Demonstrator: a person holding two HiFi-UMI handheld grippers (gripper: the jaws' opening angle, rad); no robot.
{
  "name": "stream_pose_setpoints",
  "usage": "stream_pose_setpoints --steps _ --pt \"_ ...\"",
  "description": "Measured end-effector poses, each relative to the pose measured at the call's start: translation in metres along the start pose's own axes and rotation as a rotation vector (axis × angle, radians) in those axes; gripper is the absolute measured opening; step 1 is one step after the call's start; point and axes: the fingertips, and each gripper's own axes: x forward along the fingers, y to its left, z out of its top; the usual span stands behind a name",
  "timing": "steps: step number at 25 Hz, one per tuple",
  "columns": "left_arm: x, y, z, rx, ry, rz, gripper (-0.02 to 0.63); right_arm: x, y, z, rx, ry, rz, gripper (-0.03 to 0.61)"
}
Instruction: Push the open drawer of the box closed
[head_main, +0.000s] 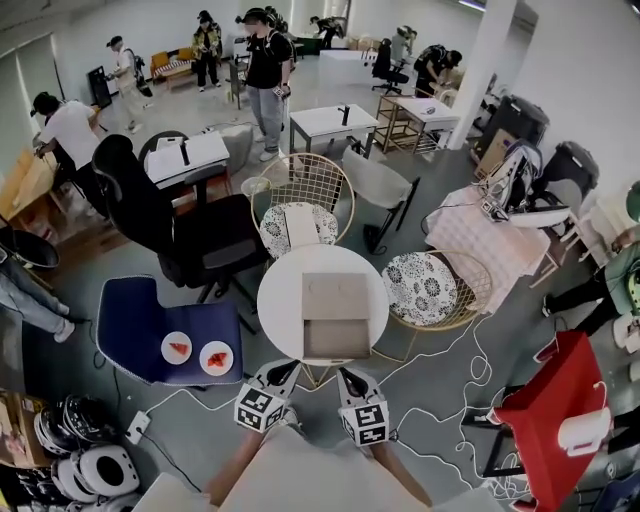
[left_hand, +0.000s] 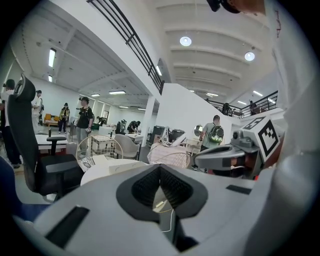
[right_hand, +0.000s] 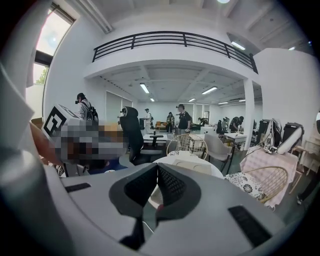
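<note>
I'm holding the left gripper (head_main: 287, 368) just short of the table (head_main: 272, 300), jaws pressed together on nothing. The box (head_main: 335, 290) is sitting mid-table, its drawer (head_main: 336, 338) sticking out toward me. The right gripper (head_main: 345, 374) is hanging alongside, jaws likewise together and empty.

Two small plates (head_main: 178, 349), perhaps with red food, on a blue chair (head_main: 130, 322), beside a black office chair (head_main: 205, 238).
</note>
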Motion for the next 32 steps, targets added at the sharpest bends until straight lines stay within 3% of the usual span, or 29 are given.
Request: stream_pose_setpoints --steps 12,18,32 --pt "0.056 0.071 0.039 0.086 -0.001 -0.085 0.012 0.076 -0.031 0.036 0.024 -0.015 -0.081 0.017" --pt "0.075 0.075 0.035 0.079 0.021 -0.096 0.012 0.086 -0.051 0.033 0.043 -0.008 -0.096 0.015" --pt "0.114 0.072 0.027 0.051 0.095 -0.047 0.011 0.091 -0.095 0.033 0.052 0.009 -0.042 0.017"
